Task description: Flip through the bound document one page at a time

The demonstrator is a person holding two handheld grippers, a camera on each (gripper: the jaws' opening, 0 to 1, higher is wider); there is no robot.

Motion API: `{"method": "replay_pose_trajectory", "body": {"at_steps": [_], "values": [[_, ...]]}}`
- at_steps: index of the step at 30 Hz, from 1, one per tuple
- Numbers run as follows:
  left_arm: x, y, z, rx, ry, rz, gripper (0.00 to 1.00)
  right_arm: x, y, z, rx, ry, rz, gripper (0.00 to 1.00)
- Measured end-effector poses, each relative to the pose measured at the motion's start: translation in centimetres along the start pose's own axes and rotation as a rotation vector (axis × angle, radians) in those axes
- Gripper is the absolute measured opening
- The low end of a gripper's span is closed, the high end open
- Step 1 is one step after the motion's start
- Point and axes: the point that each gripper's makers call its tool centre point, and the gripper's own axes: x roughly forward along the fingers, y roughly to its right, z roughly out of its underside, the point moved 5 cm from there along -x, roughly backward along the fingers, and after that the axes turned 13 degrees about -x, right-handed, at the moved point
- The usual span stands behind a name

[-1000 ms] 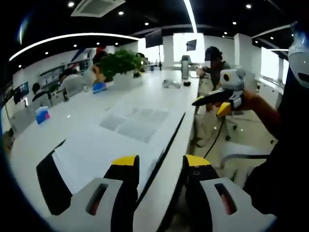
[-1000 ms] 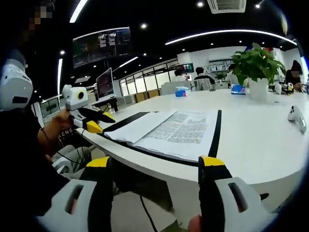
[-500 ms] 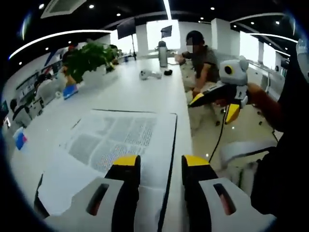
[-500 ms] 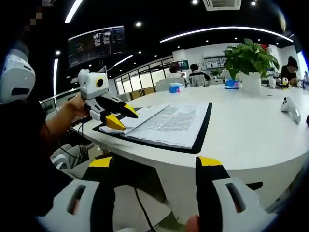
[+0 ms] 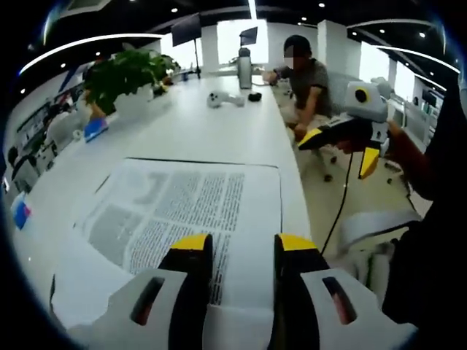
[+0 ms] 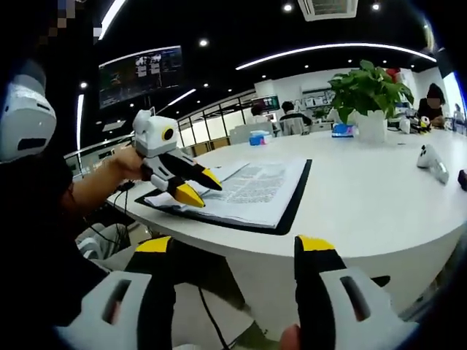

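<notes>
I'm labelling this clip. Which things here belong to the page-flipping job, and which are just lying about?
Job:
bound document, lying open
left gripper, over the document
right gripper, off the table edge

Lying about:
potted plant
white controller
tissue box

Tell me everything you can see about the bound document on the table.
The bound document lies open and flat near the white table's edge. Its white pages carry dense black print in columns, with a thin black cover showing as a border underneath. The left gripper hovers with open jaws over its near pages; contact is unclear.
</notes>
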Motion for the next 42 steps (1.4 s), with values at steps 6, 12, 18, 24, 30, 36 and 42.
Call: {"method": "replay_pose_trajectory", "body": {"at_steps": [6, 12, 18, 24, 30, 36, 42], "values": [[0.5, 0.3, 0.2, 0.000, -0.011, 0.014, 0.37, 0.0, 0.3, 0.5, 0.004, -0.016, 0.006, 0.65], [0.7, 0.3, 0.4, 0.001, -0.022, 0.010, 0.38, 0.0, 0.3, 0.6, -0.002, -0.016, 0.004, 0.63], [1.1, 0.5, 0.8, 0.042, -0.050, -0.019, 0.39, 0.1, 0.3, 0.9, -0.013, -0.030, 0.008, 0.63], [1.2, 0.5, 0.9, 0.030, -0.055, -0.008, 0.39, 0.0, 0.4, 1.0, -0.010, -0.031, 0.010, 0.63], [1.1, 0.1, 1.0, 0.003, -0.051, 0.019, 0.38, 0.0, 0.5, 1.2, -0.008, -0.035, 0.015, 0.63], [1.0, -0.4, 1.0, -0.049, -0.029, 0.077, 0.38, 0.0, 0.5, 1.0, -0.013, -0.033, 0.012, 0.63], [0.8, -0.8, 1.0, -0.094, -0.001, 0.116, 0.37, 0.0, 0.6, 1.1, -0.010, -0.033, 0.016, 0.63]]}}
